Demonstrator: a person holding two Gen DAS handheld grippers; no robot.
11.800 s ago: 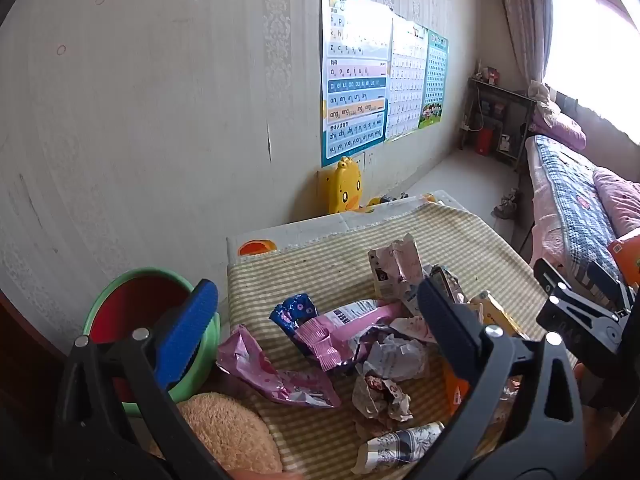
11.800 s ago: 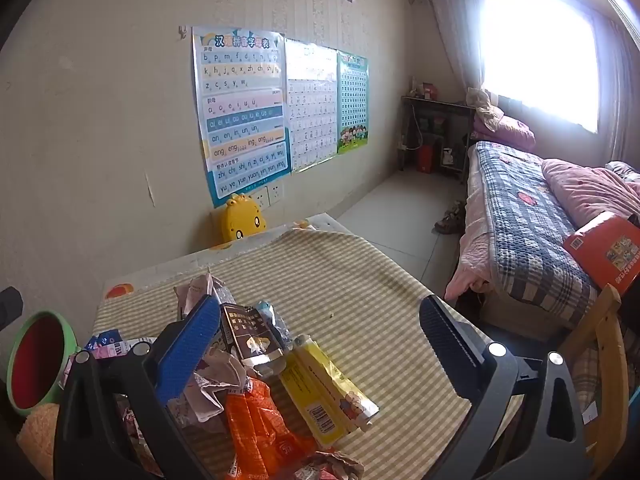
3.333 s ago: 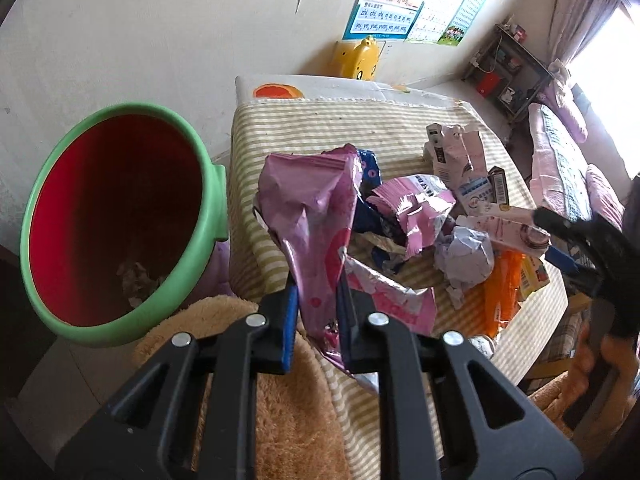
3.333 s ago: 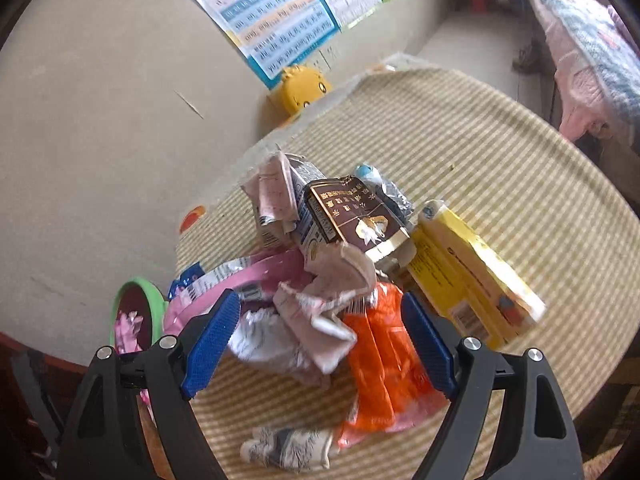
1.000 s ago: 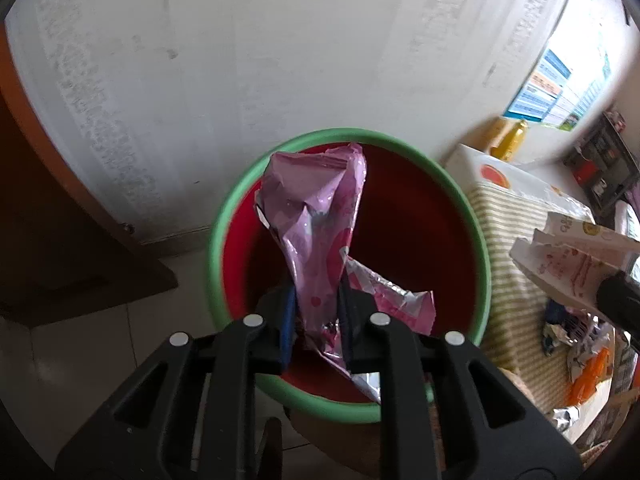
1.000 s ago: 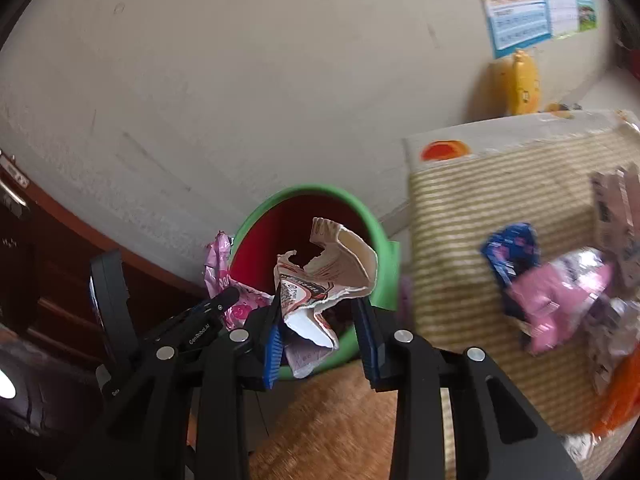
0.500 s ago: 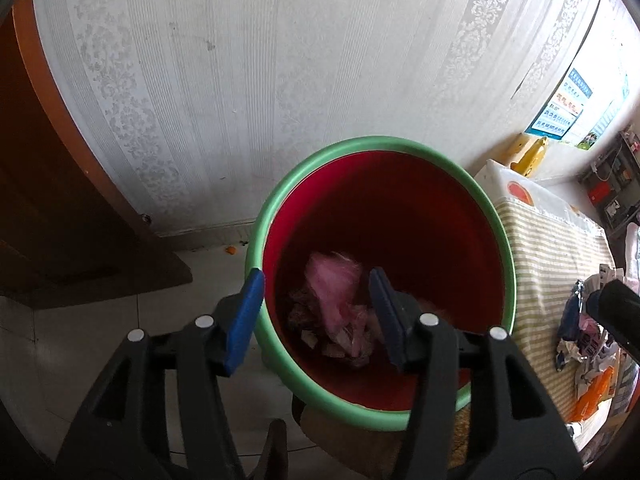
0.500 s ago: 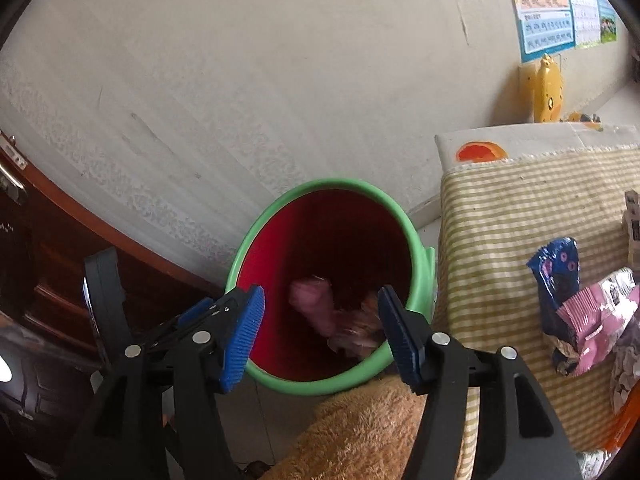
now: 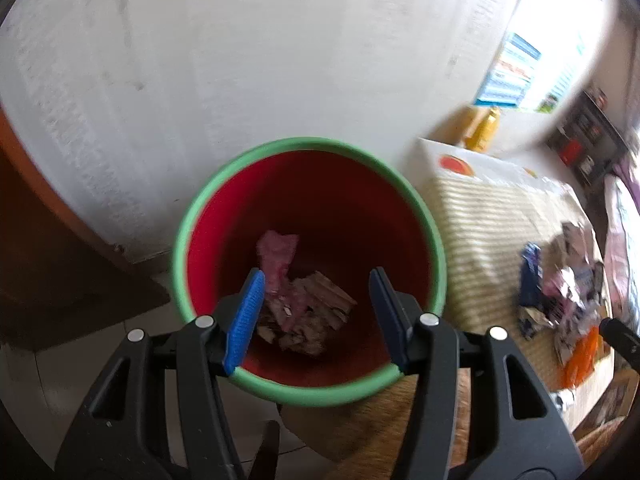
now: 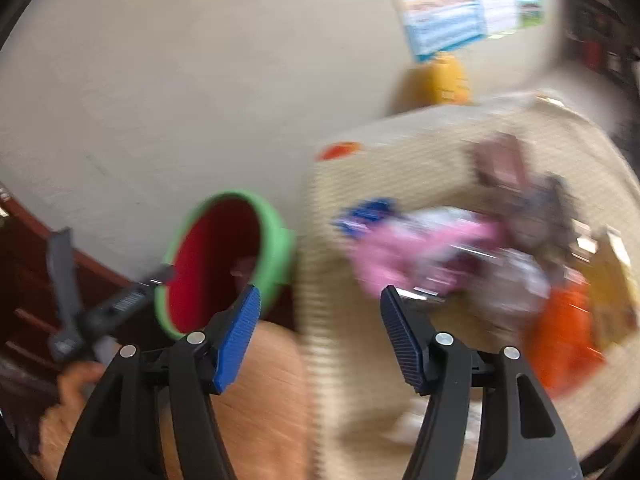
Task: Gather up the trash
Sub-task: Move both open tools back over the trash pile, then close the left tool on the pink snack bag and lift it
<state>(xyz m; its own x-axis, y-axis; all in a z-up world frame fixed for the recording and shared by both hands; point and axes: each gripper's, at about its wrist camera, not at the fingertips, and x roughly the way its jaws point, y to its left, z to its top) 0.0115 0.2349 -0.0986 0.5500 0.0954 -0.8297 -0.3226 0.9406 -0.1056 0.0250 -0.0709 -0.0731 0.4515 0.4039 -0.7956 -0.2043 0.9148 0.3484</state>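
Observation:
The red bin with a green rim stands on the floor beside the table. At its bottom lie a pink wrapper and a crumpled carton. My left gripper hangs open over the bin's mouth with nothing between its pads. In the blurred right wrist view my right gripper is empty, its jaws opening, over the table's near left corner, with the bin to its left. On the striped cloth lies a trash pile: a pink wrapper, a blue wrapper, an orange bag.
The table stands right of the bin against a pale wall. A brown plush seat sits below the bin's near rim. Dark wooden furniture fills the left. A yellow duck-shaped object stands by the wall. A hand shows at lower left.
Both grippers opened and dropped their loads, the pink wrapper and the carton, into the bin. The right gripper has since swung right toward the table; the left has drawn back a little.

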